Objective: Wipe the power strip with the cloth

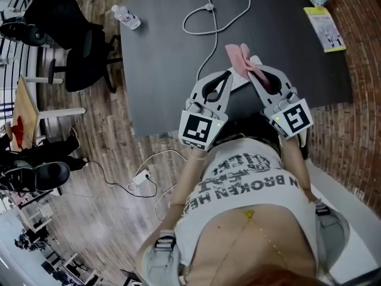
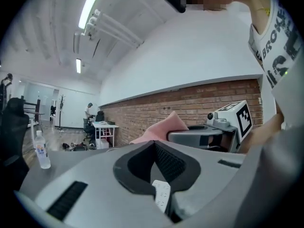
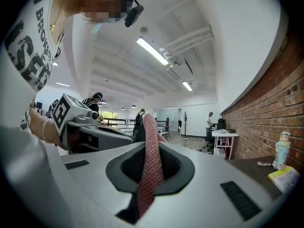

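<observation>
Both grippers held above dark table. Right gripper: jaws clamped on pink cloth, which sticks out past the tips. Left gripper: jaws closed tip to tip. White power strip lies between the grippers and shows in the slot below the left tips; gripped or not, cannot tell

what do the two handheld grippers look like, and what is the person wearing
The left gripper and right gripper are both light grey plastic shells. Their tapering jaws are lined with black textured padding. At the back, each carries a white cube printed with black square markers. The person wears a white T-shirt with dark lettering.
</observation>
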### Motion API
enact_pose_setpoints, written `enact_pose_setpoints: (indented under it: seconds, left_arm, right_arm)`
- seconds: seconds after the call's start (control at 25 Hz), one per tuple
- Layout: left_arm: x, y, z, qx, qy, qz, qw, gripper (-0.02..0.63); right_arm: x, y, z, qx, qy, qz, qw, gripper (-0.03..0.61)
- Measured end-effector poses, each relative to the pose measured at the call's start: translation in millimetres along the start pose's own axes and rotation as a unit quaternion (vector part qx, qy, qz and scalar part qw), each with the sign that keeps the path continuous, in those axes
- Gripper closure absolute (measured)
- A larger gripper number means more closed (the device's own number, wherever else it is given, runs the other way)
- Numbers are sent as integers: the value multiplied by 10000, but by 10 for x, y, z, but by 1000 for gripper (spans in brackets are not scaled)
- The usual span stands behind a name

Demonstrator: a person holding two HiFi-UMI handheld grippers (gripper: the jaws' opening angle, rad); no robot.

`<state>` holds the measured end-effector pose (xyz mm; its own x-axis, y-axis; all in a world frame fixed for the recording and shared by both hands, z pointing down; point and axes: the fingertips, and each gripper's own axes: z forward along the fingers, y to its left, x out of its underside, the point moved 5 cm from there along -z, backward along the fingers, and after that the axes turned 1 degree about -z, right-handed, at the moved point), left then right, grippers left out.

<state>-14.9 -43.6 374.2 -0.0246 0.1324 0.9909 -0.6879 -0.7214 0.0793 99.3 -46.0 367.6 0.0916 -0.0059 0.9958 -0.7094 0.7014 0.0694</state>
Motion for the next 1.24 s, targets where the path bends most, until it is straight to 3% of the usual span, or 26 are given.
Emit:
enact_pose_setpoints:
  seconds: [0.24, 1.24]
  left_arm:
    - [-213, -57, -47, 30, -368, 261, 9990, 606]
    - [-227, -93, -92, 44, -303, 319, 9990, 606]
  right_arm:
    - [-130, 39, -4, -57, -52, -86, 9999, 561]
    - [-187, 84, -20, -63, 1, -79, 9999, 561]
